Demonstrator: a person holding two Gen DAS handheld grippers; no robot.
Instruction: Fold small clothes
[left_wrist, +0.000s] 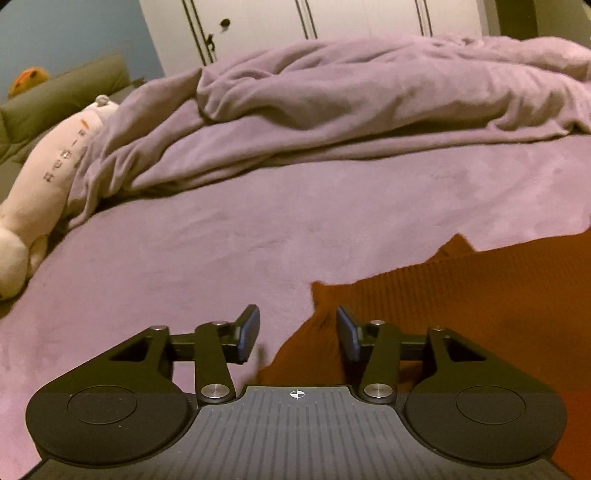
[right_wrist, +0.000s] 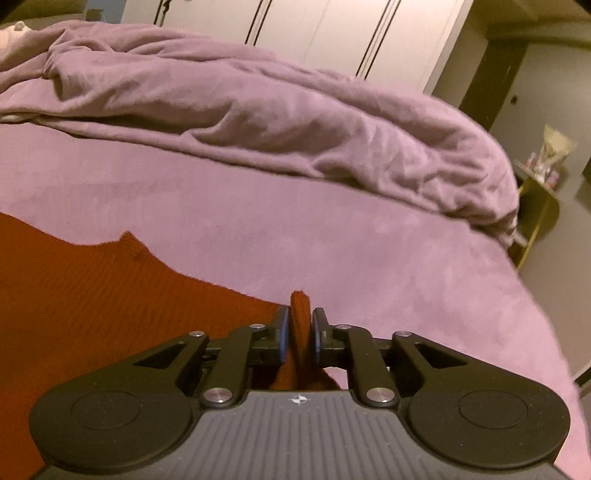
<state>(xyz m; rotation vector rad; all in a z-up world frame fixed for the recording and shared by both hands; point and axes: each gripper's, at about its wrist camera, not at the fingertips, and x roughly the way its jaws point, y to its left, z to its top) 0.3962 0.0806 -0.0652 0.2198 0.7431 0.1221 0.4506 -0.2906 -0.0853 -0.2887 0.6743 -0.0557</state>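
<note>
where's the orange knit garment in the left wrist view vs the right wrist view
Left wrist view: the orange knit garment fills the lower right, one edge running between the open fingers of the left gripper.
Right wrist view: it fills the lower left, and a raised fold sits pinched in the right gripper.
Shared landmark: the rumpled purple blanket heaped across the bed behind it, with the white wardrobe doors beyond.

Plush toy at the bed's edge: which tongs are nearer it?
Left. The left tongs have the plush toy off to their left; the right tongs, pinching the orange garment, barely see it.
</note>
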